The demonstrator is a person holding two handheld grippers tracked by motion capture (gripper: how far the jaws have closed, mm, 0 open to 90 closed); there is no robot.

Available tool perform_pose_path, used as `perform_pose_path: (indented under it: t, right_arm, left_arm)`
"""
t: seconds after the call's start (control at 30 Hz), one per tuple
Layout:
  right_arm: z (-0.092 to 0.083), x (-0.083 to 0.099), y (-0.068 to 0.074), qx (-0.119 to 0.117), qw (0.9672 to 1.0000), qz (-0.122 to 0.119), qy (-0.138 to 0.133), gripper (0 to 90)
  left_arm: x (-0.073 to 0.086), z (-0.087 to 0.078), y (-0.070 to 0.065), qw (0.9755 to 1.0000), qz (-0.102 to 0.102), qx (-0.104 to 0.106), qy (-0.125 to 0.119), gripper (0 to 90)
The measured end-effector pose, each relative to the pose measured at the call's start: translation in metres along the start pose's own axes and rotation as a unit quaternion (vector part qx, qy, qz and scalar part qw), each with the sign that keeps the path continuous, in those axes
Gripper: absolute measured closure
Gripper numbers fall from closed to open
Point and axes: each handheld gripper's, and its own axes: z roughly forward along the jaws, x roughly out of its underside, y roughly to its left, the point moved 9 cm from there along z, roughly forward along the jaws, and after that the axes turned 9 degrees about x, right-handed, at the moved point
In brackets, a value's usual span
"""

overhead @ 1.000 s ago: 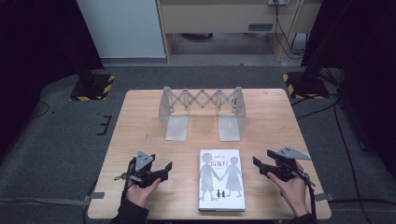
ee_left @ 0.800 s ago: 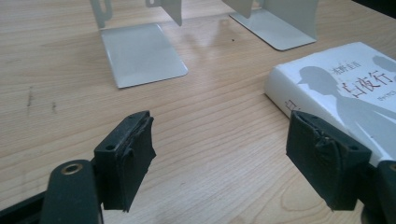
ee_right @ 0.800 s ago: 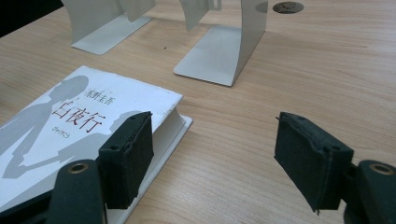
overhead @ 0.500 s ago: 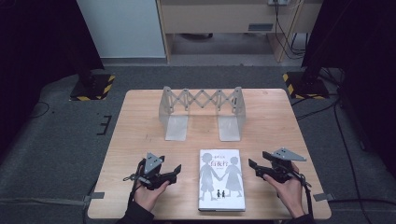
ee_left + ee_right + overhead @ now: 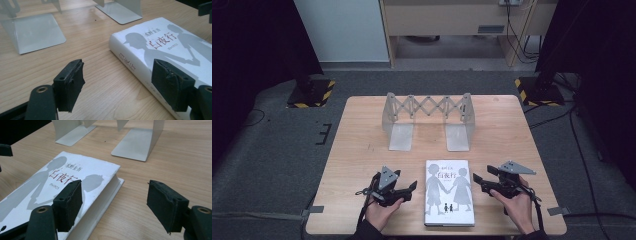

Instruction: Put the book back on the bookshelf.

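Left tool [image 5: 411, 189]: you are holding it just beside the book's spine edge, jaws spread with nothing pinched. They have just been closing a little, and one pad [image 5: 172, 86] is hanging over the cover's near corner while the other sits over bare wood.

Right tool [image 5: 479, 180]: you are holding it at the book's opposite long edge, the page side, jaws spread and empty. One pad [image 5: 68, 203] is hovering over the cover, the other over the bench.

Book [image 5: 449, 192]: it is lying flat and closed, cover up, between your two tools and close to both, on the near part of the bench [image 5: 362, 165].

Book stand [image 5: 427, 120]: the metal expanding stand is sitting farther out, beyond both tool tips, with its two flat feet pointing back toward the book.

How it will handle: you are probably dealing with a thick, fairly heavy paperback. The block looks stiff across its thickness, yet the glossy jacket is likely slippery and the pages may fan open if you are lifting by the cover alone.

Where to take hold: you are best off pinching the whole thickness at the spine with the left tool, or tipping up the page edge with the right one first so a pad is getting underneath. Avoid gripping only the top cover.
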Motion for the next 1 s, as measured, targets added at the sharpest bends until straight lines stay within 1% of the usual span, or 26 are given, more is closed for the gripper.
perform_pose_path:
  t: [0.03, 0.2, 0.23, 0.43, 0.5, 0.7, 0.77, 0.83, 0.87, 1.0]
  right_arm:
    - [0.001, 0.001, 0.002, -0.003, 1.0000, 0.003, 0.000, 28.6]
    - [0.005, 0.006, 0.009, -0.011, 0.9999, -0.003, 0.006, 28.8]
    - [0.005, 0.007, 0.012, -0.015, 0.9998, -0.003, 0.009, 28.9]
    - [0.008, 0.010, 0.016, -0.022, 0.9997, -0.004, 0.011, 29.2]
    - [0.010, 0.012, 0.018, -0.024, 0.9996, -0.005, 0.013, 29.3]
    - [0.013, 0.015, 0.022, -0.029, 0.9994, -0.004, 0.020, 29.4]
    - [0.015, 0.018, 0.024, -0.032, 0.9991, -0.007, 0.025, 29.4]
    - [0.016, 0.018, 0.025, -0.032, 0.9991, -0.005, 0.026, 29.4]
    - [0.016, 0.020, 0.025, -0.033, 0.9990, -0.007, 0.028, 29.3]
    - [0.019, 0.023, 0.029, -0.040, 0.9986, -0.009, 0.035, 28.9]
  left_arm:
    - [0.000, 0.002, -0.003, 1.0000, 0.000, 0.003, 0.001, 26.2]
    - [0.003, 0.009, -0.012, 0.9998, 0.011, 0.012, 0.011, 28.1]
    - [0.003, 0.010, -0.013, 0.9998, 0.011, 0.013, 0.013, 28.7]
    - [0.008, 0.016, -0.022, 0.9993, 0.017, 0.024, 0.022, 29.8]
    - [0.009, 0.018, -0.026, 0.9992, 0.013, 0.032, 0.020, 30.0]
    - [0.012, 0.024, -0.036, 0.9982, 0.024, 0.045, 0.032, 30.2]
    - [0.015, 0.027, -0.039, 0.9976, 0.029, 0.047, 0.041, 30.2]
    - [0.016, 0.028, -0.041, 0.9974, 0.030, 0.049, 0.043, 30.2]
    - [0.016, 0.029, -0.042, 0.9975, 0.027, 0.051, 0.040, 30.0]
    - [0.016, 0.032, -0.046, 0.9971, 0.023, 0.060, 0.041, 29.9]
